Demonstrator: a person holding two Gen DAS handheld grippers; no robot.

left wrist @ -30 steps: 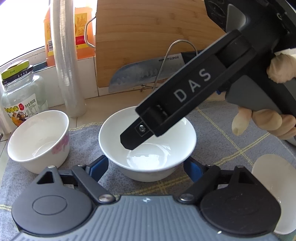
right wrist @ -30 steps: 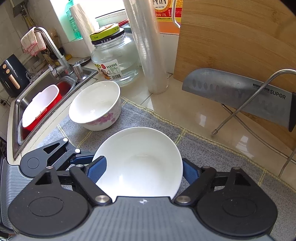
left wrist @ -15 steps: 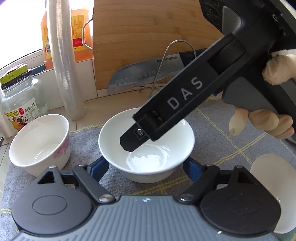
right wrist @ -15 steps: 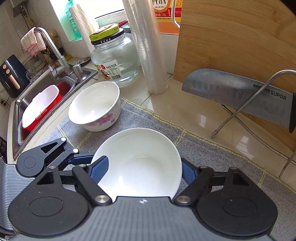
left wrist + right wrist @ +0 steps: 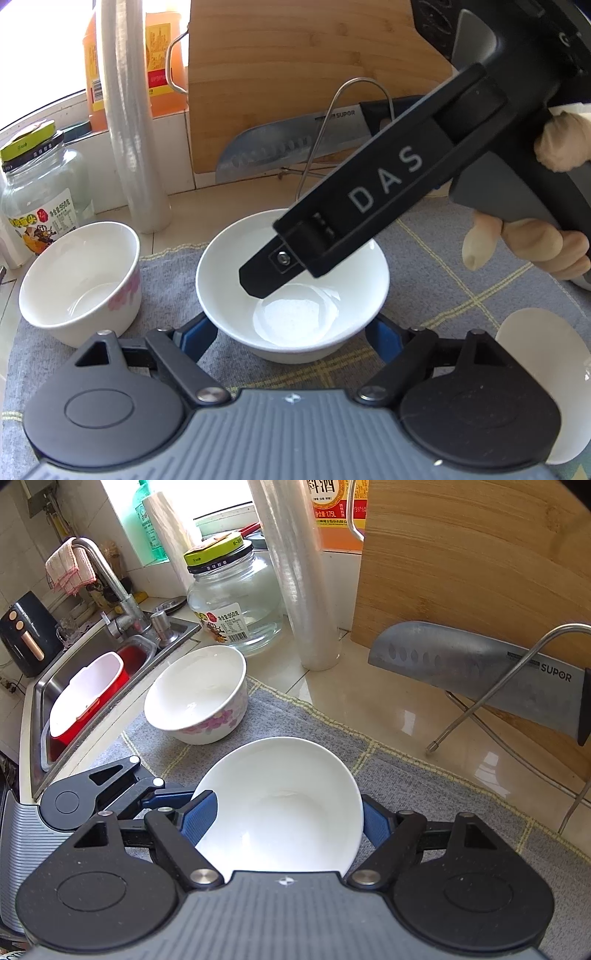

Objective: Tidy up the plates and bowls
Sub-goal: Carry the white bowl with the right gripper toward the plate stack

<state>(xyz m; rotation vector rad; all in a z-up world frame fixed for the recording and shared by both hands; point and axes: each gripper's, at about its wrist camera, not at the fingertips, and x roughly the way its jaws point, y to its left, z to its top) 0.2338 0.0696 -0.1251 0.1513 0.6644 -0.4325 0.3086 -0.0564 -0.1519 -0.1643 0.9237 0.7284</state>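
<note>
A plain white bowl (image 5: 295, 306) (image 5: 284, 805) sits on a grey mat (image 5: 461, 266) (image 5: 424, 786). My left gripper (image 5: 291, 334) is open, its blue pads either side of the bowl's near wall. My right gripper (image 5: 284, 823) is open too, straddling the same bowl from the other side; one of its black fingers (image 5: 266, 277) hangs over the bowl's inside in the left wrist view. A second white bowl with pink flowers (image 5: 81, 280) (image 5: 197, 694) stands to the left on the mat. A white plate's edge (image 5: 543, 365) shows at the right.
A glass jar (image 5: 236, 605), a roll of cling film (image 5: 295, 572), a wooden cutting board (image 5: 472, 554) and a cleaver (image 5: 472, 668) on a wire rack stand behind the mat. A sink (image 5: 92, 686) with a red-and-white tub lies left.
Both grippers have shifted only slightly around the plain bowl. The bowl has stayed on the mat.
</note>
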